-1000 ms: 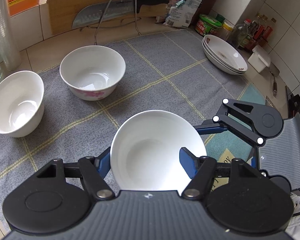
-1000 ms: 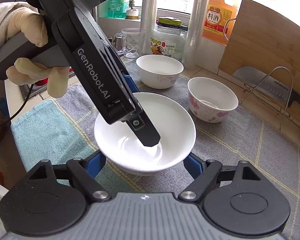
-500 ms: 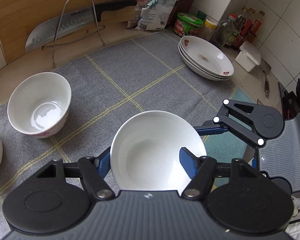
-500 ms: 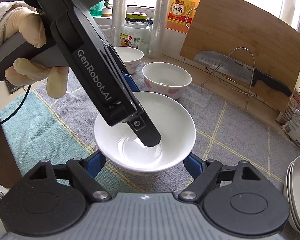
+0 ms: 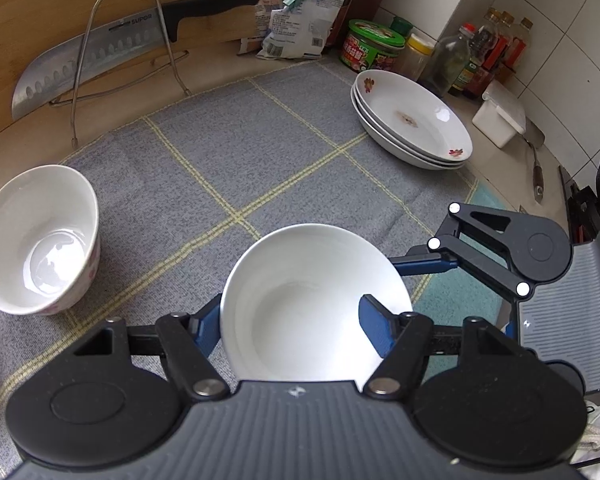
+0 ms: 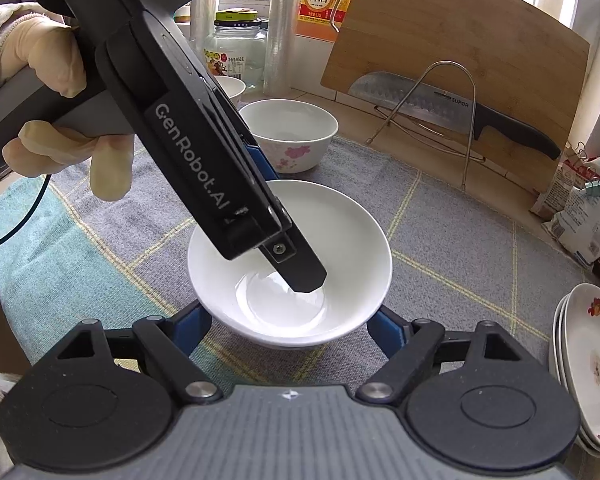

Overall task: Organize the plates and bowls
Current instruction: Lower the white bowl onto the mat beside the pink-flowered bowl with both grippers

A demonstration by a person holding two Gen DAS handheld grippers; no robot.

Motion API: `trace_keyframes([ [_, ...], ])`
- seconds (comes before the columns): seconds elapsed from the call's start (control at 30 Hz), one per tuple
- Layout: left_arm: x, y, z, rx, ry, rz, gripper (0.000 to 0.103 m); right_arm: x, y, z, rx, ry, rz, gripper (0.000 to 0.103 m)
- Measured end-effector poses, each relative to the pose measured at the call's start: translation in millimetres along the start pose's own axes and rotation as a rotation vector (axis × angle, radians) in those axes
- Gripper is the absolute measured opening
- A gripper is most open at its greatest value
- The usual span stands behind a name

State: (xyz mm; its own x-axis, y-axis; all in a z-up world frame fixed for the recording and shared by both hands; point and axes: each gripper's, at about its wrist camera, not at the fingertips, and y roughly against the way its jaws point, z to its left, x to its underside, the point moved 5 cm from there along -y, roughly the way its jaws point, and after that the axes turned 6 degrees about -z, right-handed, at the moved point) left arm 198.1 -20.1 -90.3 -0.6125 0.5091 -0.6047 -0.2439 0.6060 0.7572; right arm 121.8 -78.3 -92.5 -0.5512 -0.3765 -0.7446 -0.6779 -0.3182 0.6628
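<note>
The left gripper (image 5: 290, 322) pinches the wall of a plain white bowl (image 5: 314, 314), one finger inside and one outside, above a grey checked cloth (image 5: 260, 148). The right gripper (image 6: 290, 326) is spread wide, its fingers flanking the bowl without touching. A stack of plates (image 5: 412, 120) sits well apart.

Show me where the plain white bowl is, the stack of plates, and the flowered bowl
plain white bowl (image 5: 300, 316): left wrist view, inner wall.
stack of plates (image 5: 414, 118): left wrist view, well of the top plate.
flowered bowl (image 6: 296, 156): right wrist view, outer wall at the pink flowers.
</note>
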Motion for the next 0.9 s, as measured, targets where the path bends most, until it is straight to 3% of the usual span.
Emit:
trace_keyframes([
  [0.6, 0, -13, 1, 0.009, 0.016, -0.002, 0.069, 6, -9, -11, -0.007, -0.035, 0.041, 0.088],
  [0.77, 0, -13, 0, 0.009, 0.01, -0.014, 0.082, 5, -10, -13, -0.013, -0.042, 0.041, 0.088],
  [0.87, 1, -11, 1, -0.013, 0.002, -0.03, 0.085, 5, -8, -14, -0.019, -0.046, 0.028, 0.103],
  [0.9, 1, -10, 2, -0.02, 0.002, -0.034, 0.085, 5, -5, -14, -0.02, -0.044, 0.014, 0.103],
])
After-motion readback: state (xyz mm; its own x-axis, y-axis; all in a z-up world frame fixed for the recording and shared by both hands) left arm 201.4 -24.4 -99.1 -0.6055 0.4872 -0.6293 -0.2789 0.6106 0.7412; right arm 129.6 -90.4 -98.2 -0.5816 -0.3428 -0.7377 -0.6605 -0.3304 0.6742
